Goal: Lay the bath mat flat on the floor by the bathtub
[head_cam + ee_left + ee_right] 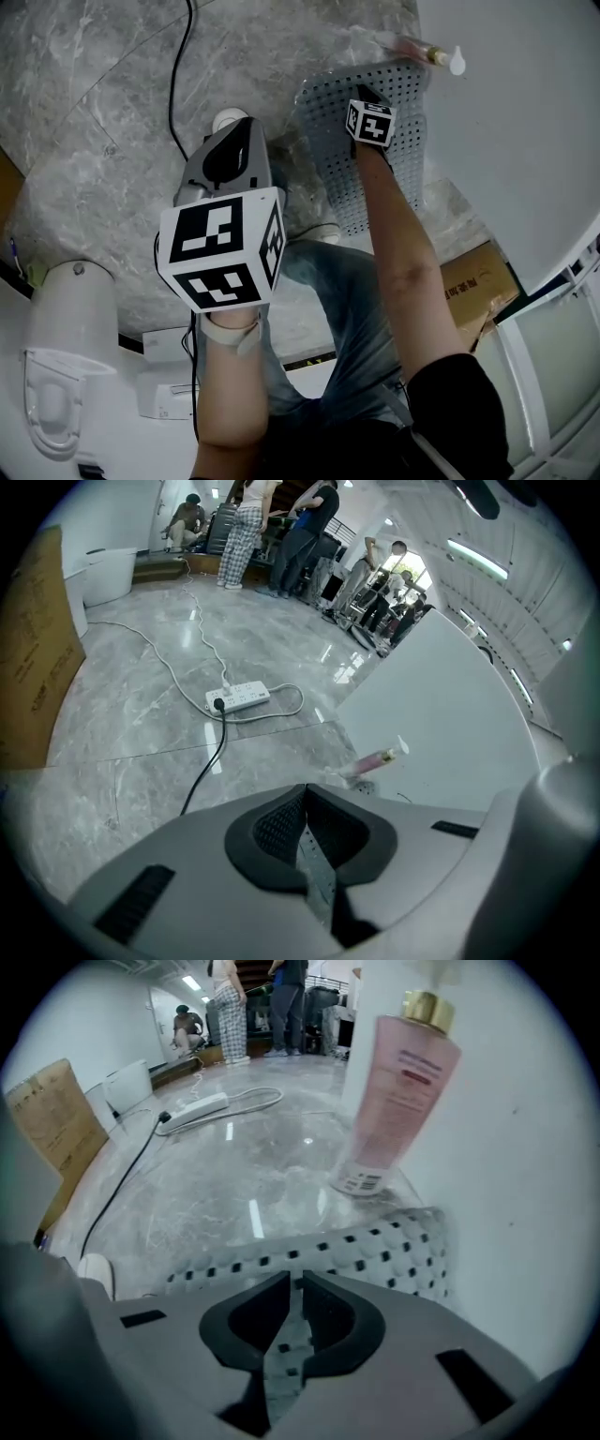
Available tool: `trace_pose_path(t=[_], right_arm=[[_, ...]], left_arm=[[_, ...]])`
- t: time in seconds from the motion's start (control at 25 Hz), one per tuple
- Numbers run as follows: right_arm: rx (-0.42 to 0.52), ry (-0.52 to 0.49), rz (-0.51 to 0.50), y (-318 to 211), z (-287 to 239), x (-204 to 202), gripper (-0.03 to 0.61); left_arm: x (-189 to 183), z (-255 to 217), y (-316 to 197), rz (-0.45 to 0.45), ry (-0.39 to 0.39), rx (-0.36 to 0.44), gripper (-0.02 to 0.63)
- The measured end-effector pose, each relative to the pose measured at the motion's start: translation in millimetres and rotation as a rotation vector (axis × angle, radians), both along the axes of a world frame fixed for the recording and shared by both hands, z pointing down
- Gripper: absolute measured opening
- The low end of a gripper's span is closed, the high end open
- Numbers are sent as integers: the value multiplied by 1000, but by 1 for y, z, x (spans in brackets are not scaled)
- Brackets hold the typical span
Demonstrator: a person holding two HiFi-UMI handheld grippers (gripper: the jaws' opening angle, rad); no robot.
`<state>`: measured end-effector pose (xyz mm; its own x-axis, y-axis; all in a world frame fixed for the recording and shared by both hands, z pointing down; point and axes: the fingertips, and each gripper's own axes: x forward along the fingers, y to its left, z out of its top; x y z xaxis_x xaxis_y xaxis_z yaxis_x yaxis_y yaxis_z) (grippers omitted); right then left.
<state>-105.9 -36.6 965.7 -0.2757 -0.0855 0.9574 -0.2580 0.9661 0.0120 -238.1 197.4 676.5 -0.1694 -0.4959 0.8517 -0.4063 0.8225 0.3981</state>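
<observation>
We hold the mat (330,159) with both grippers. The left gripper (306,803) has its jaws pressed together on a thin strip of the mat. The right gripper (295,1283) has its jaws narrow, with the holed grey sheet pinched between the pads.

Most of the mat lies on the marble floor (94,141), with one long edge right along the white wall of the tub (506,141). The right gripper points steeply down at the part of the mat nearest the tub. The left gripper grips the side away from the tub and is raised closer to us.

A pink bottle (394,1091) stands just beside the tub wall, past the mat's far edge. A box (478,281) sits beside the tub on our side of the mat. A power strip (239,697) and its black cable (173,84) lie on the floor well apart from the tub. The toilet (66,347) stands well apart from the tub, on the left gripper's side.
</observation>
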Motion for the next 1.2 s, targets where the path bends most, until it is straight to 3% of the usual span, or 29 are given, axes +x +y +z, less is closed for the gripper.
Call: trace_pose_path(t=[0.16,0.36,0.48,0.76,0.88,1.0,1.2], right_arm=[[80,1,85,-66,-8,20,141],[45,-35,114,-98,-1,16,183],[-24,14,159,-89,17,22,178],[-38,46,189,-81,27,16,123],[26,66,155,-90,11,26,154],[64,81,120,-91,-3,50,117],[-30,116,172,-73,-13,141,176]], left_arm=[[-1,-7,-7,17,-21,0,18],[-7,-11,-13,33,-47,-5,18],[-5,-12,-17,44,-50,-6,18],[-19,-17,1,28,-86,-20,18],[-20,-17,10,-2,-86,-22,18],[-3,-16,1,10,-74,-15,18],[42,-11,-33,80,-54,13,18]])
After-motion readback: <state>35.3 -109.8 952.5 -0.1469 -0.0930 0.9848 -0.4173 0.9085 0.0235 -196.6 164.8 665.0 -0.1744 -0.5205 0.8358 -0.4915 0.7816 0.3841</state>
